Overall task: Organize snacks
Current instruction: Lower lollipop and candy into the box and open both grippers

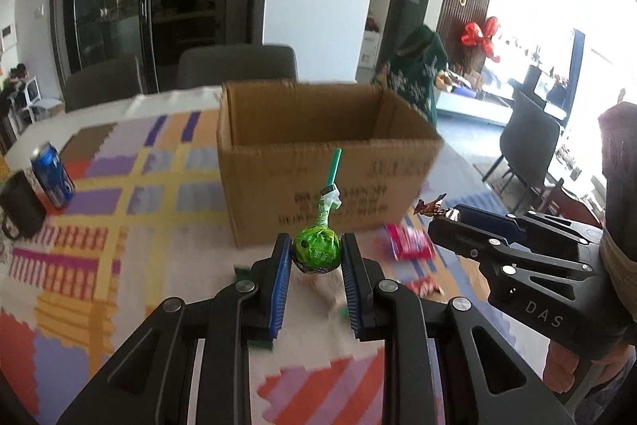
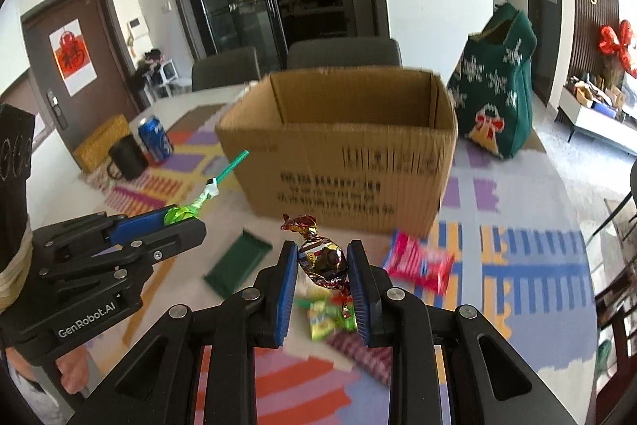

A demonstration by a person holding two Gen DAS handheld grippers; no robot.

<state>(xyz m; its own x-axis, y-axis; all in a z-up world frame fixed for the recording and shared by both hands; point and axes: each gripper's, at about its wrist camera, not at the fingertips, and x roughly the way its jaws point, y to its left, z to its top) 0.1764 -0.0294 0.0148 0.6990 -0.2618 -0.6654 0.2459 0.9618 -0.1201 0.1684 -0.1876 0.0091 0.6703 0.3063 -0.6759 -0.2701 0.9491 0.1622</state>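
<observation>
Both loads are lifted off the surface point(image 2: 517, 210) — the left tool point(image 1: 314, 257) clenches a green lollipop point(image 1: 316, 253), the right tool point(image 2: 323, 263) a foil-wrapped candy point(image 2: 323, 259) — so next each must clear the near rim of the cardboard box point(image 2: 338, 162) just ahead and let go.

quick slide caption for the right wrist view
Right gripper shut on a foil-wrapped candy, left gripper holding a green lollipop, before an open cardboard box.
</observation>
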